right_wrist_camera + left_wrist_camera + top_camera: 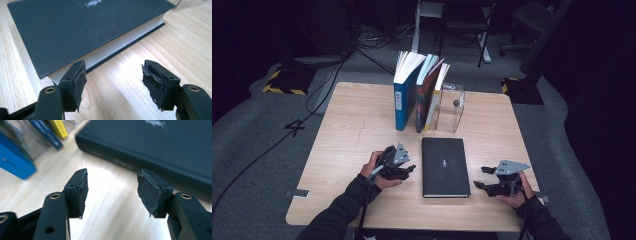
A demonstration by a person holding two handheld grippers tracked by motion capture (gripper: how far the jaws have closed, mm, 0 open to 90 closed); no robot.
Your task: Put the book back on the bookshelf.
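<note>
Black book (445,167) – matt cover, faint scuffs, smooth white paper edge in the right gripper view. Table (357,130) is pale wood grain, smooth, slight sheen. Left gripper (111,187) and right gripper (114,78): matt black plastic, brass-look screw holes, pads (152,82) of rough, torn black rubber. Grey metal plate (512,166) on top. Blue book (401,102) – glossy cover. Clear glossy plastic box (453,107).

Left hand-held gripper (408,169) is held low in the left hand (379,172), forearm angled in from bottom left, jaws pointed right. Jaws stand apart, nothing clamped between the pads (80,192). Right hand-held gripper (479,177) is held in the right hand (514,192), jaws pointed left, also apart with nothing gripped.
</note>
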